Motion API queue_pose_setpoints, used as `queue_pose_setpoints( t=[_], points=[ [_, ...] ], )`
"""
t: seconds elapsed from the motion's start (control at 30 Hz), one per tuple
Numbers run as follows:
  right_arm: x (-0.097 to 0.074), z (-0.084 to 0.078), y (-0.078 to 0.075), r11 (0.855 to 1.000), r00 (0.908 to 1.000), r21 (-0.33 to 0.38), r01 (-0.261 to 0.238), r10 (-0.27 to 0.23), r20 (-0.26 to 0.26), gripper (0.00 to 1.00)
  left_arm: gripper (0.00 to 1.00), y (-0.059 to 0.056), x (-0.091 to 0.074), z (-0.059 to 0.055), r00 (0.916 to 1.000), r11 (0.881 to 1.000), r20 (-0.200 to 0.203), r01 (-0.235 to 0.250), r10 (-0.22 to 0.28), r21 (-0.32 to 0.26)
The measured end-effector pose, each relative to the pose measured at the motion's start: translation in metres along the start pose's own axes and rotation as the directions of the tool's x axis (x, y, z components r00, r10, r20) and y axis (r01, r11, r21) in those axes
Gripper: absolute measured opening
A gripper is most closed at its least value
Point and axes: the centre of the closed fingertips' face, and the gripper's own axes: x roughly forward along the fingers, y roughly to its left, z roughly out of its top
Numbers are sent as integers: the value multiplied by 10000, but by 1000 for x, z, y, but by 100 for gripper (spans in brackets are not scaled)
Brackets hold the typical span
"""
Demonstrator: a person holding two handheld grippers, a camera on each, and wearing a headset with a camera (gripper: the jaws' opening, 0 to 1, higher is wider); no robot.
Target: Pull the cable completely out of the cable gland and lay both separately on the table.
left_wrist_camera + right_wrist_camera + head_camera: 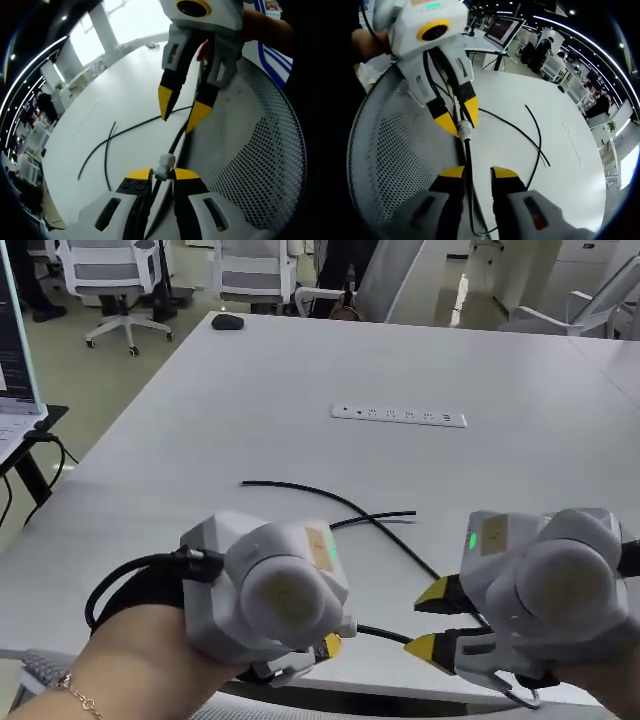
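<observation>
Jaws of left gripper (161, 173) clamping cable gland (164, 163), right gripper (477, 173) parted around cable (519, 131)

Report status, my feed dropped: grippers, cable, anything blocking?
Left gripper shut on cable gland. Right gripper open, jaws astride cable. Cable threaded through gland. Nothing blocking the pull.

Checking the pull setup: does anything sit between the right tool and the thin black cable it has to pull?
Nothing visible does. The thin black cable runs straight between the open jaws of the right tool, while the left tool is shut on the small white plastic cable gland.
</observation>
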Motion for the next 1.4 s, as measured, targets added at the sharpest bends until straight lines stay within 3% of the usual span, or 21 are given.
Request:
queue_pose_setpoints(
  t=[0.23, 0.6, 0.83, 1.07, 1.4],
  points=[
    [-3, 0, 5, 9996, 9996, -78, -275, 276, 73, 4, 17, 2, -1, 1, 10000, 10000, 42, -20, 20, 4],
    [-6, -7, -1, 9998, 9999, -131, -165, 165, -9, 3, 17, 9, -3, -2, 9998, 9998, -23, -202, 202, -90],
    [-11, -32, -10, 10000, 9986, 60, 78, -75, -527, 3, 17, 19, -6, -6, 9990, 9987, -111, -438, 436, -245],
    [-16, -53, -16, 9991, 9958, 367, 224, -191, -898, 3, 17, 20, -7, -8, 9987, 9983, -124, -492, 488, -313],
    [-22, -64, -18, 9973, 9948, 660, 305, -239, -989, 3, 17, 20, -5, -6, 9989, 9984, -90, -461, 458, -338]
  ],
)
